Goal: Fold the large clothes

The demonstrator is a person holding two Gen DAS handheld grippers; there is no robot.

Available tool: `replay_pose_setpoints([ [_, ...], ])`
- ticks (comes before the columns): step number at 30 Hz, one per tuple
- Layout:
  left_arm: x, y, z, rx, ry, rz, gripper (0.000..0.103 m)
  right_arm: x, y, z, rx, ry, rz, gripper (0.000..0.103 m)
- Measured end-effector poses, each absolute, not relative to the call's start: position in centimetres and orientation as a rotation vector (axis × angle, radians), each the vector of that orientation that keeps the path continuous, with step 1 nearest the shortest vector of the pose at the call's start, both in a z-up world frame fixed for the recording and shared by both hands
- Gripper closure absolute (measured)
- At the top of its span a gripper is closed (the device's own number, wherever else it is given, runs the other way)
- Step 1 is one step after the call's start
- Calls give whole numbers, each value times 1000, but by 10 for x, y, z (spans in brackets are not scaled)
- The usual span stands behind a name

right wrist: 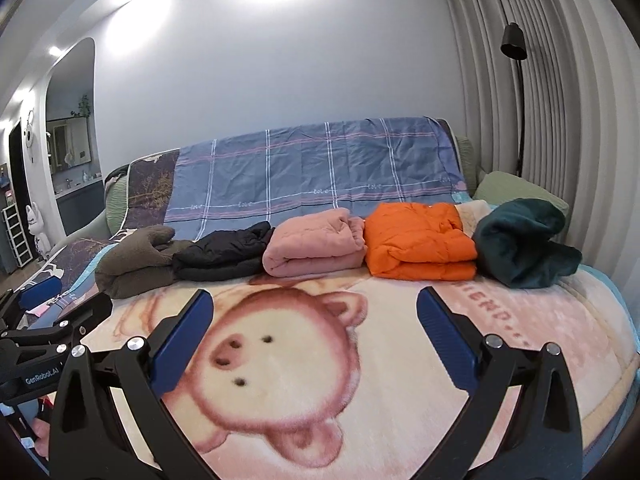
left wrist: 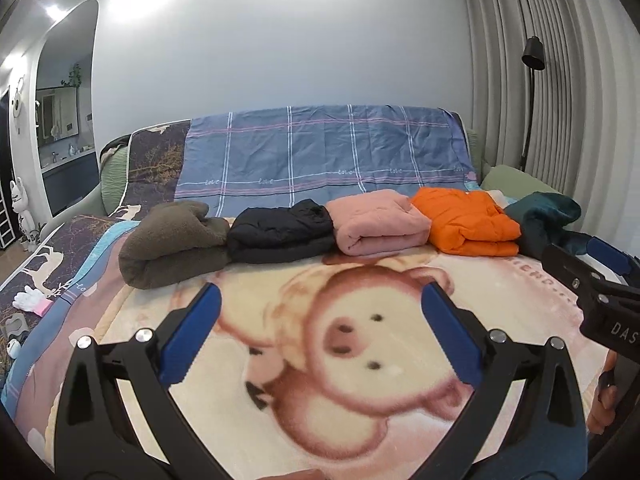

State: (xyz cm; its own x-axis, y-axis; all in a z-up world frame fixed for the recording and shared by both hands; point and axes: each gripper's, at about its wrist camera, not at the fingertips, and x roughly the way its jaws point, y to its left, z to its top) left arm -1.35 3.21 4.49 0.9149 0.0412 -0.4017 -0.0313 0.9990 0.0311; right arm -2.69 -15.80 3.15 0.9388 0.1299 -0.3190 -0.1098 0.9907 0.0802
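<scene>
Several folded garments lie in a row at the back of the bed: an olive fleece [left wrist: 172, 244] [right wrist: 136, 260], a black jacket [left wrist: 280, 232] [right wrist: 224, 256], a pink one [left wrist: 376, 224] [right wrist: 316, 244], an orange jacket [left wrist: 468, 220] [right wrist: 420, 240] and a dark teal fleece [left wrist: 544, 220] [right wrist: 524, 244]. My left gripper [left wrist: 320, 300] is open and empty above the pig-print blanket [left wrist: 352, 360]. My right gripper [right wrist: 312, 308] is open and empty over the same blanket [right wrist: 280, 360], and also shows in the left wrist view [left wrist: 588, 268].
A blue plaid sheet [left wrist: 320, 152] drapes the headboard. A floor lamp [left wrist: 532, 80] and curtains stand at the right. A green pillow [right wrist: 516, 192] lies behind the teal fleece. White gloves [left wrist: 28, 300] lie on the bed's left edge.
</scene>
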Motion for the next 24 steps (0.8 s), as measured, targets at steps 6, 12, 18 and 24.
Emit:
replay_pose_setpoints([
  [6, -19, 27, 39, 46, 410, 40, 2, -30, -158, 27, 57, 357, 115, 1],
  [12, -15, 27, 28, 43, 442, 45, 2, -27, -157, 21, 57, 384, 114, 1],
  [18, -12, 25, 25, 51, 448, 46, 2, -24, -157, 17, 50, 392, 100, 1],
  [24, -8, 23, 22, 56, 456, 45, 2, -20, -156, 15, 44, 402, 98, 1],
])
